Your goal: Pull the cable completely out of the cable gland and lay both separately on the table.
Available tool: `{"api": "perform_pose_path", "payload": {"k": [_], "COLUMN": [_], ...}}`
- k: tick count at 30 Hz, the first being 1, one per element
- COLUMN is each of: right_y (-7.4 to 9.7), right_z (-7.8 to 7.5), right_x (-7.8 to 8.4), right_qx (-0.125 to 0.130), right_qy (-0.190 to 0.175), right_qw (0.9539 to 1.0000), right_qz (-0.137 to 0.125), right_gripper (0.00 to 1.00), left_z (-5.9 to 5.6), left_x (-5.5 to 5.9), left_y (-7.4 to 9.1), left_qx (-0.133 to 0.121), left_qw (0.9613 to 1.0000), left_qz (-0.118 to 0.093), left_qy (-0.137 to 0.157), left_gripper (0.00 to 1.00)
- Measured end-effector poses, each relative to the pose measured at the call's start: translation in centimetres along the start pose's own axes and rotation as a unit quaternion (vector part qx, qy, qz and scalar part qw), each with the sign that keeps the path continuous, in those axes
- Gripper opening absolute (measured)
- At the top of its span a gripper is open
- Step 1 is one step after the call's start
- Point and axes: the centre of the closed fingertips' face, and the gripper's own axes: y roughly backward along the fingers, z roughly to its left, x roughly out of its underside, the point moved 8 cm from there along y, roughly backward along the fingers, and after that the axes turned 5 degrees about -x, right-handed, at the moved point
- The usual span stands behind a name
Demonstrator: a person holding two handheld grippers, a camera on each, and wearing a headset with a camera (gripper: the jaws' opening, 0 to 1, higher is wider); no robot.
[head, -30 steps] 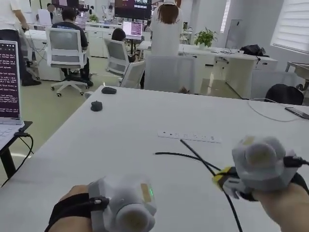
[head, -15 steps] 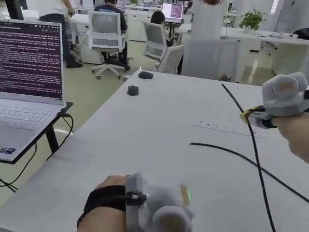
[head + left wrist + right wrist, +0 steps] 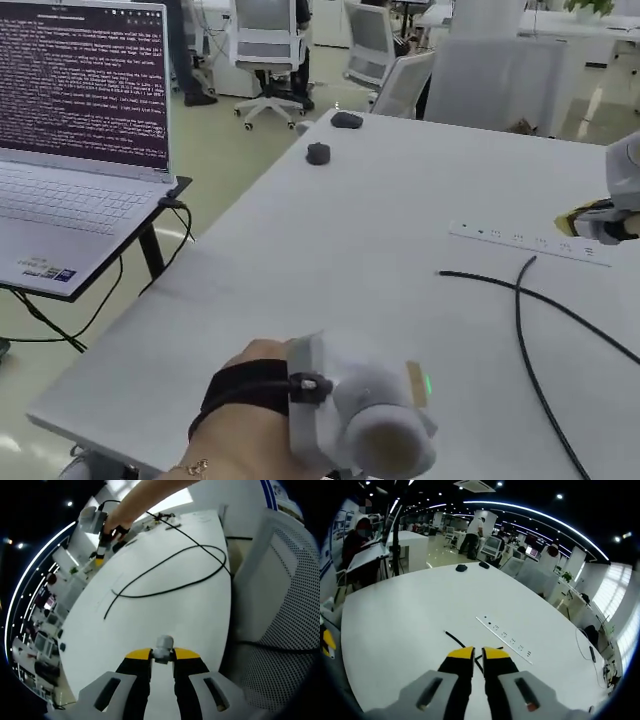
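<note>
My left gripper [image 3: 163, 656] is shut on a small grey-white cable gland [image 3: 164, 646], held just above the white table [image 3: 330, 270]. In the head view this gripper [image 3: 365, 425] is at the bottom centre and its body hides the gland. The black cable [image 3: 525, 330] lies loose on the table, both ends free, and one end [image 3: 534, 259] points toward the right gripper [image 3: 580, 224]. In the left gripper view the cable [image 3: 170, 562] forms a wide loop. My right gripper [image 3: 477, 656] hovers over the cable [image 3: 454, 638] with a narrow gap between its jaws, and holds nothing.
A white power strip [image 3: 525, 242] lies beyond the cable. Two dark mice [image 3: 318, 153] [image 3: 347, 120] sit at the far table corner. An open laptop [image 3: 80, 150] stands on a side stand to the left. A white mesh chair [image 3: 280, 605] is by the table's near edge.
The right gripper, which held the cable up half a second ago, has let it go; the cable now lies flat on the table. The head camera has swung left and down.
</note>
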Motion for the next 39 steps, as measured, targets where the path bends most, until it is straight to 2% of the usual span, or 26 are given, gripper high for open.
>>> {"api": "perform_pose_path", "payload": {"k": [2,4,5,7,10,11,15,17,19,20,21,25,28,31,36,39], "right_y": [1.0,2.2,2.7,3.6,5.3,6.2,9.3,10.6,12.2,13.2,13.9,17.5,19.7,21.7,24.1,24.8], "right_z": [0.7,1.6,2.3,3.2,4.7,5.3,7.6,8.6,9.8,10.4,10.8,12.6,14.0,15.5,16.8,17.0], "right_x": [-0.1,0.0,0.1,0.2,0.3,0.4,1.0,1.6,2.6,3.4,3.8,6.5,8.7,10.5,12.1,12.4], "right_qx": [-0.007,-0.014,-0.027,-0.035,-0.05,-0.058,-0.082,-0.087,-0.093,-0.095,-0.095,-0.105,-0.101,-0.09,-0.068,-0.057], "right_qy": [0.013,0.024,0.032,0.043,0.056,0.054,0.023,0.021,0.021,0.024,0.026,0.002,-0.039,-0.073,-0.115,-0.121], "right_qw": [0.9999,0.9996,0.9991,0.9985,0.997,0.9966,0.995,0.9948,0.9942,0.9945,0.9945,0.9941,0.9939,0.9929,0.9903,0.9904], "right_qz": [-0.003,-0.007,-0.004,-0.004,-0.019,-0.024,-0.051,-0.049,-0.048,-0.037,-0.035,-0.025,-0.023,-0.026,-0.038,-0.037], "right_gripper": [0.05,0.05,0.05,0.06,0.08,0.08,0.08,0.12,0.12,0.12,0.12,0.15,0.15,0.15,0.15,0.15], "left_z": [0.1,-0.2,-0.4,-0.4,-0.1,0.1,0.5,0.8,1.2,1.2,1.3,1.3,1.1,0.8,0.3,0.2], "left_x": [-0.2,-0.4,-0.4,-0.5,-0.9,-1.0,-1.3,-1.5,-1.6,-1.6,-1.8,-1.2,-0.2,0.9,2.3,2.7], "left_y": [-0.1,-0.2,-0.3,-0.4,-0.3,-0.4,-1.2,-1.9,-3.1,-3.5,-3.9,-6.1,-8.0,-9.8,-11.7,-12.2], "left_qx": [0.003,0.02,0.029,0.038,0.046,0.05,0.064,0.071,0.089,0.096,0.103,0.132,0.145,0.16,0.175,0.183], "left_qw": [1.0,0.9996,0.9992,0.9986,0.9967,0.9964,0.9968,0.9969,0.9956,0.9949,0.9937,0.9903,0.9893,0.9871,0.9842,0.9828], "left_qz": [-0.003,-0.01,-0.012,-0.012,-0.03,-0.028,-0.019,-0.018,-0.015,-0.019,-0.031,-0.026,-0.01,0.002,0.023,0.025], "left_qy": [0.007,0.019,0.026,0.036,0.06,0.062,0.044,0.029,0.025,0.026,0.029,0.033,0.013,0.009,0.01,0.002], "left_gripper": [0.16,0.16,0.16,0.16,0.17,0.17,0.17,0.17,0.17,0.17,0.17,0.17,0.17,0.17,0.17,0.17]}}
